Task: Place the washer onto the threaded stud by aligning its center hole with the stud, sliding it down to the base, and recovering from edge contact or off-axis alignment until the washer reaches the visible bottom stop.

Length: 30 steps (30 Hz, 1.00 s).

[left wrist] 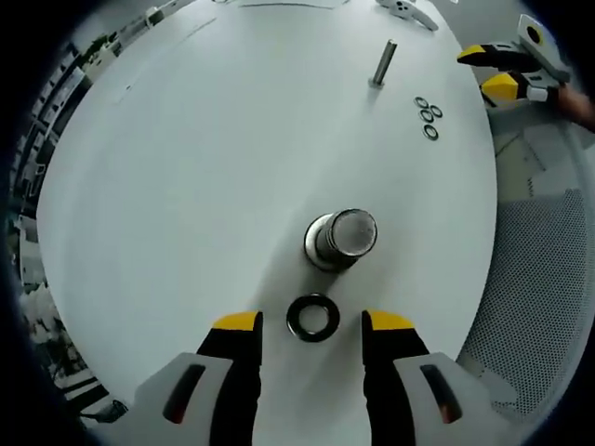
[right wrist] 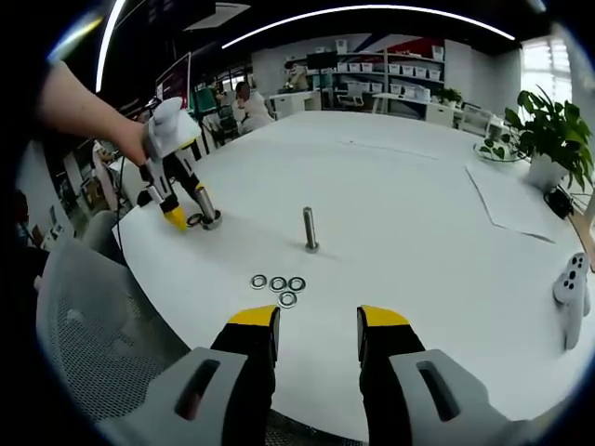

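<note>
Washer (left wrist: 312, 317) flat between released left tongs (left wrist: 311, 322), stud (left wrist: 342, 238) base hidden, right tongs (right wrist: 318, 320) released

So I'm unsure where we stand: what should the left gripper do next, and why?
Probably close the left gripper on the washer: it lies flat on the table between the open jaws, just short of the stud, not yet gripped or threaded on.

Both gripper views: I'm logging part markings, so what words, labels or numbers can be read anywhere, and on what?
None can be read.
Threaded stud, washer, metal cylinder and white table: no visible markings.
Shelves behind in the right gripper view: anything on them is too small and blurred.
</note>
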Motion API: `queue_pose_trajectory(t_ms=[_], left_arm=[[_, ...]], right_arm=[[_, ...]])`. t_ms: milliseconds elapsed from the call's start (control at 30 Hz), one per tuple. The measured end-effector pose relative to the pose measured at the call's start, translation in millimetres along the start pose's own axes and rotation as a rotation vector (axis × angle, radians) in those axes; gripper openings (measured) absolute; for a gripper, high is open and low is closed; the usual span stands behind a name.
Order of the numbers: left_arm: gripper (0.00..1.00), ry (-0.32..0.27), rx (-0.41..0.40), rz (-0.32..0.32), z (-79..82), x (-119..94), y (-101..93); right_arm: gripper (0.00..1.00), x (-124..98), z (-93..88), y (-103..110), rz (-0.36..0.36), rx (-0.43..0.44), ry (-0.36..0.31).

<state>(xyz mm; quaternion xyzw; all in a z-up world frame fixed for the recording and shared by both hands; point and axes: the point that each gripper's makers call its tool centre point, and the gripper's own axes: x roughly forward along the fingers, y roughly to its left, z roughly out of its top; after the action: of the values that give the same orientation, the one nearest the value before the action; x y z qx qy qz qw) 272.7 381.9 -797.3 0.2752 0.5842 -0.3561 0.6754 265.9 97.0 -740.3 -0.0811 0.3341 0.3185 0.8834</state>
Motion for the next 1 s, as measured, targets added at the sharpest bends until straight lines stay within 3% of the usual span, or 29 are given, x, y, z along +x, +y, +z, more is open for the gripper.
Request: queue_pose_trajectory(t_ms=[400, 700, 1000], left_arm=[[0.38, 0.003, 0.061, 0.037, -0.7, 2.0, 3.1], [0.39, -0.016, 0.059, 0.034, -0.6, 1.7, 3.8], [0.39, 0.005, 0.065, 0.036, 0.1, 2.2, 3.8]], right_arm=[[0.36, 0.4, -0.3, -1.3, -0.004, 0.001, 0.0], [0.36, -1.2, 1.9, -1.2, -0.007, 0.005, -0.009], [0.36, -1.1, 2.8, -2.2, -0.008, 0.008, -0.018]])
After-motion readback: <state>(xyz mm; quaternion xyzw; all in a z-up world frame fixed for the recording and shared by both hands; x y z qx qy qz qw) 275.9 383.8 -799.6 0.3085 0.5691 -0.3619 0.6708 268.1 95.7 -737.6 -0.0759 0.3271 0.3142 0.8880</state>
